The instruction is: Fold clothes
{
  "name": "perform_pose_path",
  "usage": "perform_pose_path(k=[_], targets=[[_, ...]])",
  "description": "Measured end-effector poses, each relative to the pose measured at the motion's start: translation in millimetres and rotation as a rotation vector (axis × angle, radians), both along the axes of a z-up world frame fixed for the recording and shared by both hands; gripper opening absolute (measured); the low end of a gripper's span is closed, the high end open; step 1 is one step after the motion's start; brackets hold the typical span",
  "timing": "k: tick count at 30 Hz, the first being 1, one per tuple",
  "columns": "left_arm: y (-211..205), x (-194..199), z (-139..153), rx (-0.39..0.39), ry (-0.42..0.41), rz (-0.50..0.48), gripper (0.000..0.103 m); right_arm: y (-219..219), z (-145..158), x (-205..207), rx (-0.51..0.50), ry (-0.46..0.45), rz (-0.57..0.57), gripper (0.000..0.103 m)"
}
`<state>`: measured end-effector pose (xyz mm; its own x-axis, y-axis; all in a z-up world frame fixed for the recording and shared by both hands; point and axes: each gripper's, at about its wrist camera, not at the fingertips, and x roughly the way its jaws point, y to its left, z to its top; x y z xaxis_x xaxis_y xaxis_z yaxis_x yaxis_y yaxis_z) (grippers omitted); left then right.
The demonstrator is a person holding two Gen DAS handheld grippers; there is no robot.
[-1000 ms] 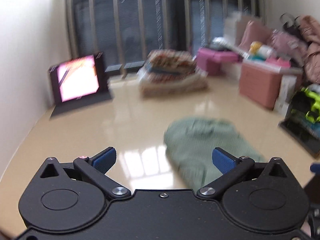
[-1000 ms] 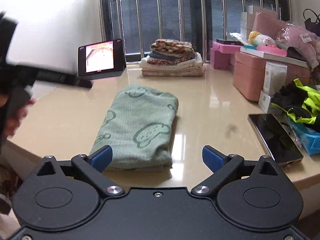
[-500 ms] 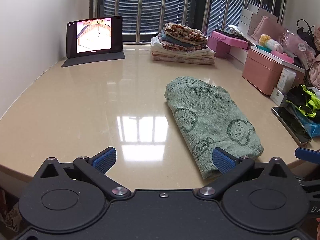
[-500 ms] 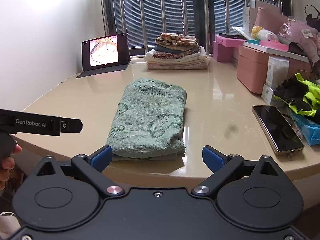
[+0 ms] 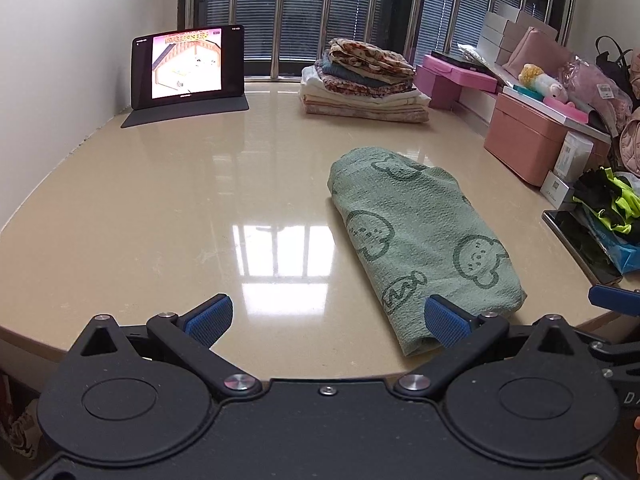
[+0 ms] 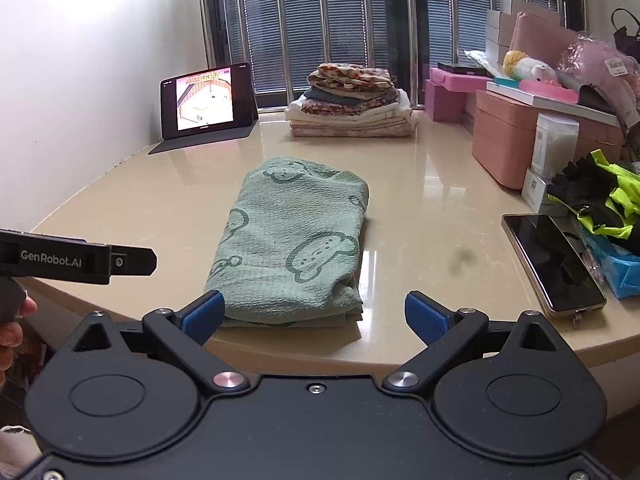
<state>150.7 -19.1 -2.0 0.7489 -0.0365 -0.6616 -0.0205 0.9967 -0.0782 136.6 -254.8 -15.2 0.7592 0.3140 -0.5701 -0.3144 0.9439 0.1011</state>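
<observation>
A green cloth with cartoon bear prints (image 5: 420, 236) (image 6: 292, 244) lies folded into a long bundle on the beige table (image 5: 160, 200) (image 6: 420, 208), its near end at the front edge. My left gripper (image 5: 328, 320) is open and empty, held just off the table's front edge to the left of the cloth. The right gripper (image 6: 314, 316) is open and empty too, hovering right in front of the cloth's near end. In the right wrist view the left gripper's body (image 6: 76, 260) shows at the left, with a hand behind it.
A stack of folded clothes (image 5: 362, 80) (image 6: 352, 104) sits at the back by the barred window. A lit tablet (image 5: 188, 66) (image 6: 208, 102) stands back left. On the right are pink boxes (image 6: 516, 136), a phone (image 6: 552, 264) and black and neon-yellow fabric (image 6: 600, 196).
Both grippers have drawn back toward the table's front edge and steadied. The left view swung from a blurred pass to a still view. The cloth has not moved.
</observation>
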Motion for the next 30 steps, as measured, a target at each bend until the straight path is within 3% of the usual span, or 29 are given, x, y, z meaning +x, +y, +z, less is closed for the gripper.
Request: perform_pose_path(k=[14,22,30], targets=[[9,35,-15,-0.045,0.052,0.048,0.103,-12,-14,40,0.027,0.069,-0.001,0.098],[6,83,-19,-0.108,0.072,0.058,0.103,-10,-25,86,0.054,0.125,0.018,0.098],[-3,120,-25,-0.121,0.052,0.033,0.103,-5,-34,125,0.069,0.157,0.040,0.098]])
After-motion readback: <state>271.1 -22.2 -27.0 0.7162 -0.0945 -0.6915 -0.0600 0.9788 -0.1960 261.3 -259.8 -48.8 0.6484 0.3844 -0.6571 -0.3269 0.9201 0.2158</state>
